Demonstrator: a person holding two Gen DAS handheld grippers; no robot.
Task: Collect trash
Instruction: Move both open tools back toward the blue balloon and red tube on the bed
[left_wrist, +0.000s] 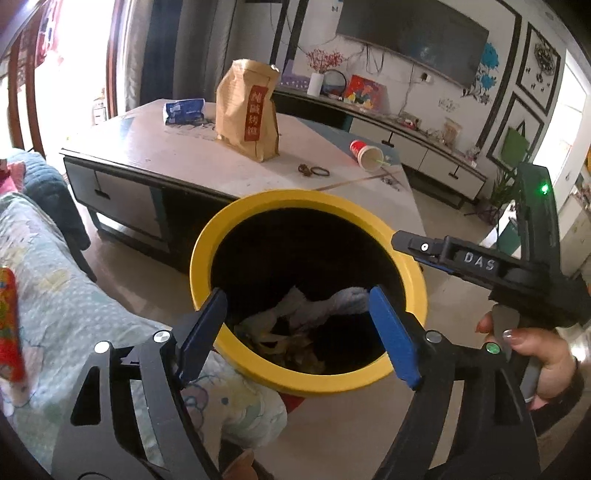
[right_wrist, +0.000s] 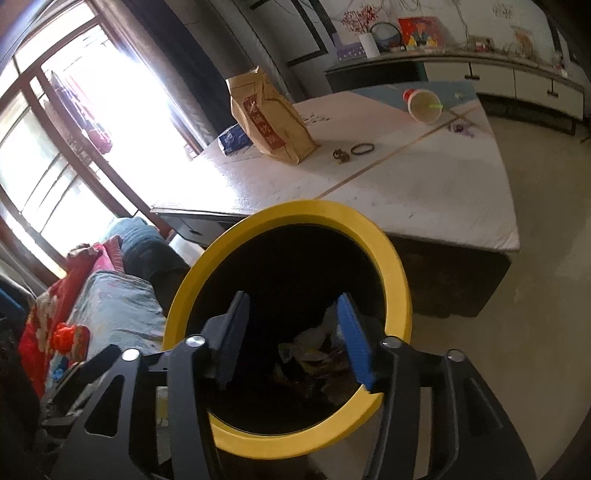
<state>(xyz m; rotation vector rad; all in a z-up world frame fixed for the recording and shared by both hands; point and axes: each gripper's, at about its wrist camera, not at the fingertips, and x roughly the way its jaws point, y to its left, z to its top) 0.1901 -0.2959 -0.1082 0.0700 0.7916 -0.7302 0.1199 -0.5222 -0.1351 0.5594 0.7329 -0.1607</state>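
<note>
A yellow-rimmed trash bin (left_wrist: 207, 254) stands on the floor between sofa and coffee table, with crumpled paper and wrappers (left_wrist: 295, 325) at its bottom. My left gripper (left_wrist: 299, 306) is open and empty above the bin's mouth. My right gripper (right_wrist: 293, 325) is open and empty over the same bin (right_wrist: 399, 280); it also shows in the left wrist view (left_wrist: 461, 258) at the bin's right rim. On the table stand a brown paper bag (left_wrist: 247, 110), a blue packet (left_wrist: 184, 110) and a tipped red-and-white paper cup (left_wrist: 365, 155).
The low coffee table (left_wrist: 166, 155) sits just behind the bin. A hair tie (left_wrist: 320, 171) and a small trinket lie on it. A sofa with a patterned cover (left_wrist: 62, 295) is at left. A TV cabinet (left_wrist: 424, 147) runs along the far wall.
</note>
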